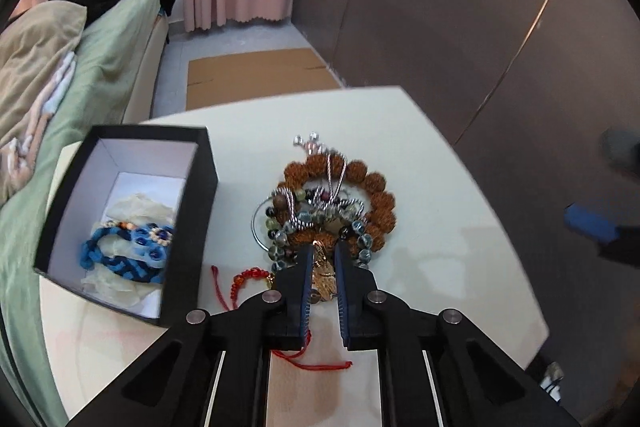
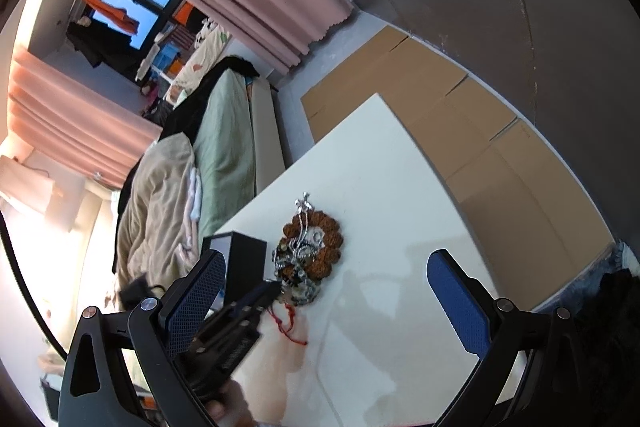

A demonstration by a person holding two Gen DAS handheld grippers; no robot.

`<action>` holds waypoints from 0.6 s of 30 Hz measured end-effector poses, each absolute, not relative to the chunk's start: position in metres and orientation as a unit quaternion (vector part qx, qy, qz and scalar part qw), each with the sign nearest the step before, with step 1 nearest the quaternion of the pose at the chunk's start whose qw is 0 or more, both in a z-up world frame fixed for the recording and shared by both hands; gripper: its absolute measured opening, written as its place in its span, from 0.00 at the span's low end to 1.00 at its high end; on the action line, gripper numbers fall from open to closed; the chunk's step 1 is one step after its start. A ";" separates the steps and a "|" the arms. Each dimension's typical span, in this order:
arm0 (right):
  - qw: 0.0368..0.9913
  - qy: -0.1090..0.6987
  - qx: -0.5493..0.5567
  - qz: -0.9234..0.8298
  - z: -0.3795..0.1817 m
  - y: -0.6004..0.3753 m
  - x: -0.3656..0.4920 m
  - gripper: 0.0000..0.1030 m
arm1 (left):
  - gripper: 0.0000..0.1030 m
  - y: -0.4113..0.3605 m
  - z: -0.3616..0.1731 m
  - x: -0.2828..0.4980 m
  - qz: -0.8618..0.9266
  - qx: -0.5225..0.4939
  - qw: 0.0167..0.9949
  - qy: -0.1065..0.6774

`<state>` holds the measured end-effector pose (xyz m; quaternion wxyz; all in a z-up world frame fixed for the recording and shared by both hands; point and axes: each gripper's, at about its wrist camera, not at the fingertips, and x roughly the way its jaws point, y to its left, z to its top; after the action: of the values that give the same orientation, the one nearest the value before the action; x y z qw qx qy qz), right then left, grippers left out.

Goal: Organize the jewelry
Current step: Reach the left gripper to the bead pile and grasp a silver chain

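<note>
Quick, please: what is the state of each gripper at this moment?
Left gripper: nearly closed around a gold pendant at the edge of the jewelry pile; a firm grip cannot be told.
Right gripper: open, holding nothing.

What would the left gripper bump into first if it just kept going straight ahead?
Probably the jewelry pile: the left gripper points into it, with a golden piece already between its fingers. The brown bead bracelet lies just beyond.

Rough brown seed beads [image 1: 376, 183], glossy glass beads [image 1: 362, 254], woven blue cord [image 1: 120, 259] in a matt black box [image 1: 200, 195], smooth white surface [image 1: 440, 187].
</note>
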<state>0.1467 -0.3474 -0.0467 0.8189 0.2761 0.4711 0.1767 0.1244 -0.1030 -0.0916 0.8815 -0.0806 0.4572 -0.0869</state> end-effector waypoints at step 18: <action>0.771 0.567 0.221 0.188 -0.105 -0.270 0.166 0.52 | 0.11 -0.051 -0.043 0.105 -0.087 -0.139 0.905 0.393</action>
<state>0.1663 -0.2698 -0.1047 0.7707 0.2209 0.5672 0.1884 0.1047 -0.0505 -0.0428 0.9049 -0.1385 0.3928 -0.0875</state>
